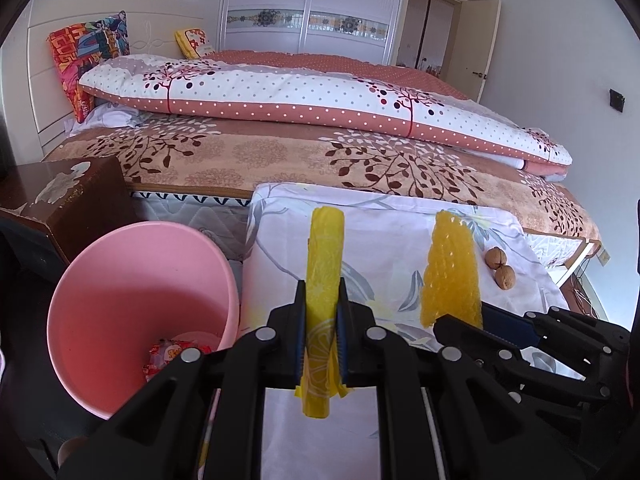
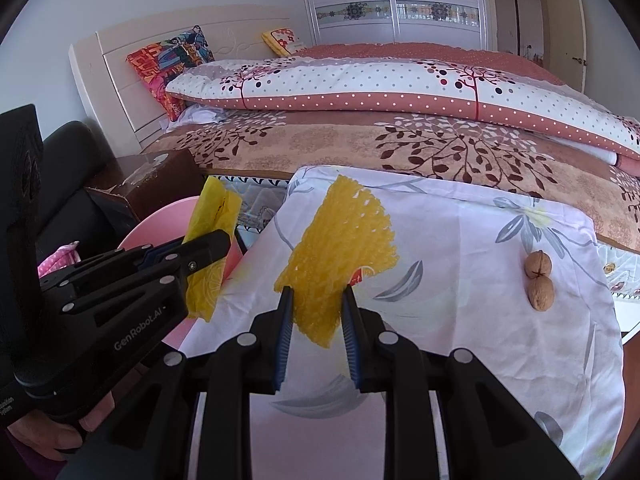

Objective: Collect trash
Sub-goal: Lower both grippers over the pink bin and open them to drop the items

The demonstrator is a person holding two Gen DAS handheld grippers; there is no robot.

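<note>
Bin (image 1: 132, 304) left of table (image 1: 400, 248), wrapper (image 1: 176, 354) in it. Two walnuts (image 2: 539, 280) touching, on table's right part. Bed (image 1: 280, 160) behind table. Box (image 1: 76, 196) behind bin.

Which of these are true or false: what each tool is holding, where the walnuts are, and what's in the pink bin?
1. The left tool is shut on a yellow plastic wrapper. True.
2. The right tool is empty. False: it grips a yellow foam net.
3. Two walnuts lie on the floral cloth, apart from both tools. True.
4. The pink bin is empty. False: a red and white wrapper lies at its bottom.
5. The bin stands to the right of the walnuts in the left wrist view. False: it is at the far left, beside the brown box.
</note>
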